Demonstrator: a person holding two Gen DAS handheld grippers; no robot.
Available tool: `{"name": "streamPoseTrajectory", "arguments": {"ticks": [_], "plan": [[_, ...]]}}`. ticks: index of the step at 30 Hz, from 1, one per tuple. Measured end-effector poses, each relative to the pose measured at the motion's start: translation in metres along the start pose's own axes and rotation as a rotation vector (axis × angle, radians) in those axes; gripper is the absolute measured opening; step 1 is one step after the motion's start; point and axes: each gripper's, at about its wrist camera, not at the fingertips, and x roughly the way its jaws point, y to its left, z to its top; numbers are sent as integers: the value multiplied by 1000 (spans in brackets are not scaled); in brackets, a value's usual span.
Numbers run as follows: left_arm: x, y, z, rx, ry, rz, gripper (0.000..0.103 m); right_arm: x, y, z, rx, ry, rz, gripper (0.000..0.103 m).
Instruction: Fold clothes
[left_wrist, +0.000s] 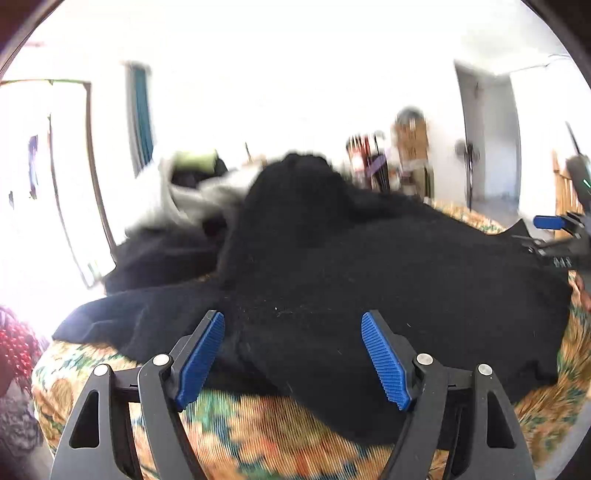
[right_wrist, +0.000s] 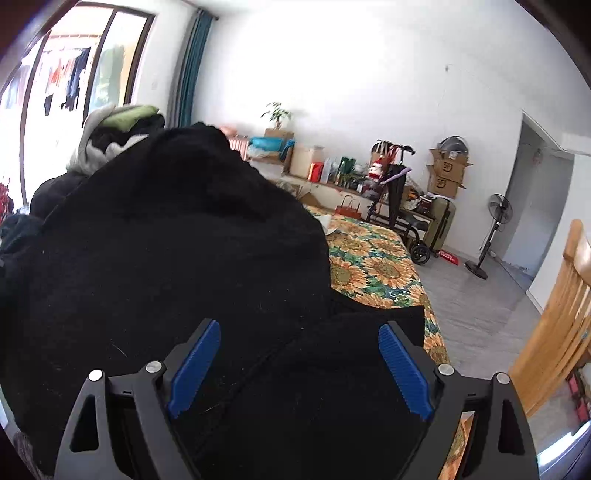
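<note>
A black fleecy garment (left_wrist: 369, 273) lies heaped on a bed covered with a sunflower-print sheet (left_wrist: 258, 435). My left gripper (left_wrist: 293, 325) hovers open over the garment's near edge, its blue pads (left_wrist: 201, 354) apart with cloth below them, not pinched. In the right wrist view the same black garment (right_wrist: 166, 258) fills the left and centre. My right gripper (right_wrist: 299, 332) is open just above a flat corner of it, near the bed's right edge. The right gripper also shows at the far right of the left wrist view (left_wrist: 554, 229).
Behind the black garment sits a pile of grey, green and dark clothes (right_wrist: 114, 133). Sunflower sheet (right_wrist: 373, 266) shows bare to the right. A wheelchair (right_wrist: 399, 206), boxes, a fan (right_wrist: 495, 236) and a wooden bed frame (right_wrist: 561, 317) stand on the right; a window is at left.
</note>
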Motion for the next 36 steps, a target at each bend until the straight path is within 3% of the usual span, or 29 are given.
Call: {"name": "streamPoseTrajectory", "arguments": {"ticks": [2,4,9,13,16,19,21,25,30,33,36], "plan": [[-7,-7,-18,-18,-51,21,77,-9,4,-4,15,-39,-40,90],[-3,-12,-32,-31,-48,75,77,-17,10,-7,7,-56,-61,91],[-8,-9,-53,-84,-93,91,77,-33,13,-18,58,-53,-22,91],[-16,-14,-38,-142,-148,41,77,-38,24,-26,79,-38,21,91],[-16,-26,-30,-140,-174,38,77,-38,42,-33,38,-19,48,91],[-18,-33,-25,-144,-198,-16,77,-35,55,-47,5,24,57,90],[-18,-34,-17,-150,-212,-55,77,-38,51,-55,68,21,78,90],[-7,-37,-4,-138,-149,-80,77,-42,41,-55,134,76,124,89],[9,-33,-20,-124,-40,-64,75,-47,54,-40,108,45,216,89],[10,-35,-27,-34,-8,-10,69,-40,68,-32,58,50,212,89],[7,-38,-32,27,-7,40,69,-35,72,-39,20,67,214,89]]}}
